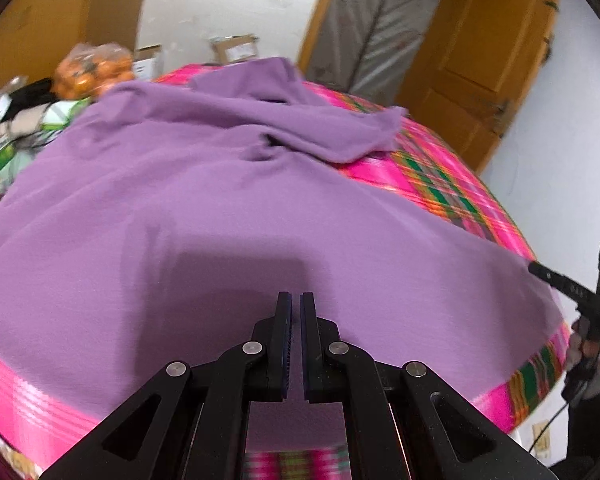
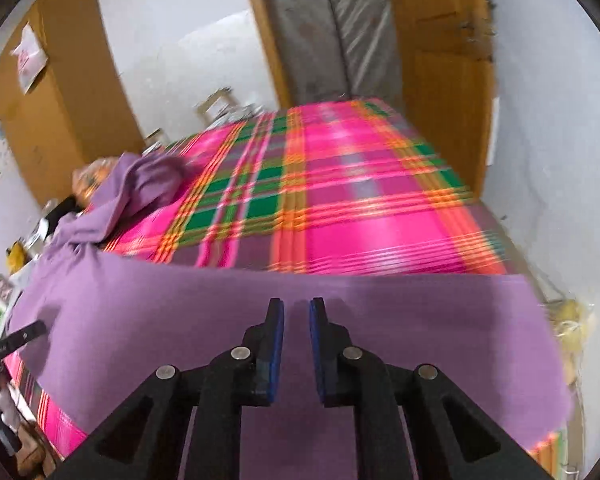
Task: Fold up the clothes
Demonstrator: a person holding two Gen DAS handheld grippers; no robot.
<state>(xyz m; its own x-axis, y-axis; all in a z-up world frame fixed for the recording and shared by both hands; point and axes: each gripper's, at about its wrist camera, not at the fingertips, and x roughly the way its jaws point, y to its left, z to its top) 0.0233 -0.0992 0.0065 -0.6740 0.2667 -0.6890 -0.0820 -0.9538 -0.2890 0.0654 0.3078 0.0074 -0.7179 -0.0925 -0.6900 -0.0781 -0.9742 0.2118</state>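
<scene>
Left hand-held gripper [image 1: 295, 296], left wrist view: fingers nearly together, narrow gap, nothing between them; poised above near part of purple garment [image 1: 204, 184], pointing across bed. Garment spread over pink plaid bedspread [image 1: 440, 176], sleeve rumpled at far side. Right hand-held gripper [image 1: 540, 270] visible at garment's right edge, person's hand behind it.

Right wrist view: right hand-held gripper [image 2: 296, 304] released, fingers apart, empty, held over garment [image 2: 180, 312] near its edge. Bedspread [image 2: 340, 200] bare beyond. Left gripper's finger [image 2: 20, 338] at far left. Wooden door [image 2: 444, 80] behind bed.
</scene>
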